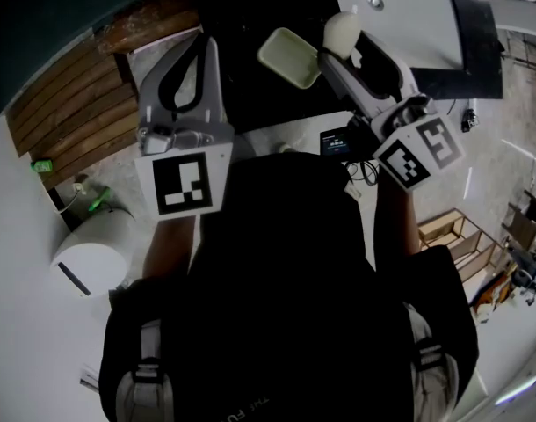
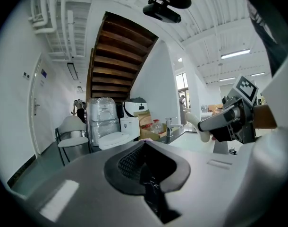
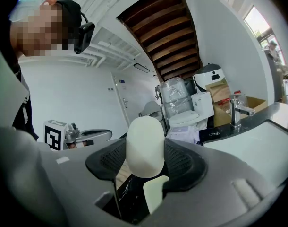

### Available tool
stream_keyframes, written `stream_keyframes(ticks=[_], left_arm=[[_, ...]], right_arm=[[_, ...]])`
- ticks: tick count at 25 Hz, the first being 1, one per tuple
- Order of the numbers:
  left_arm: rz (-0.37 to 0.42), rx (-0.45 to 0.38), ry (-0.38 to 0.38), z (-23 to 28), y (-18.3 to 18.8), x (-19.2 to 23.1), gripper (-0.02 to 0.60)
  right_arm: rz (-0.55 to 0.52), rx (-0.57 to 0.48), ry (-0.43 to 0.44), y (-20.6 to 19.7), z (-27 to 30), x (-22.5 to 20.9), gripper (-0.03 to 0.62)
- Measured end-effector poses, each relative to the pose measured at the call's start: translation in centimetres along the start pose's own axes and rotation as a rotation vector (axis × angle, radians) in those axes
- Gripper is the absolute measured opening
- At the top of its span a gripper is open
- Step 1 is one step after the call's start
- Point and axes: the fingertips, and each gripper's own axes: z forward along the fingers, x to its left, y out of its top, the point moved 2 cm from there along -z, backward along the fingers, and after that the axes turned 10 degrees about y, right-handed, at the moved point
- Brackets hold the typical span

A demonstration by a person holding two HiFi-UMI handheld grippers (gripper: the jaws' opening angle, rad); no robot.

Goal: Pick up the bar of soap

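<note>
Right gripper (image 3: pixel 145 167) is clamping the cream soap bar (image 3: pixel 145 143), raised just right of the soap dish (image 1: pixel 290 57). Bar's long axis is running along the jaws, rounded end pointing outward. Left gripper (image 2: pixel 144 145) is sitting closed, empty.

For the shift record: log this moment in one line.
phase: soap held aloft | right gripper: shut on bar of soap | left gripper: shut, empty | soap dish: empty

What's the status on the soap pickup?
Right gripper shut on bar of soap, off the counter. Left gripper shut, empty. Pale dish nearby, not touching.
</note>
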Motion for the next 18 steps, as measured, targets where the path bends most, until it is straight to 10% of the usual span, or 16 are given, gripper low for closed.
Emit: stream_keyframes(ticks=[18], left_arm=[[0.056,-0.047,0.044,-12.2,1.1,-13.4,0.000]], right_arm=[[-0.016,-0.099,0.092,-4.1,-16.3,3.9,0.270]])
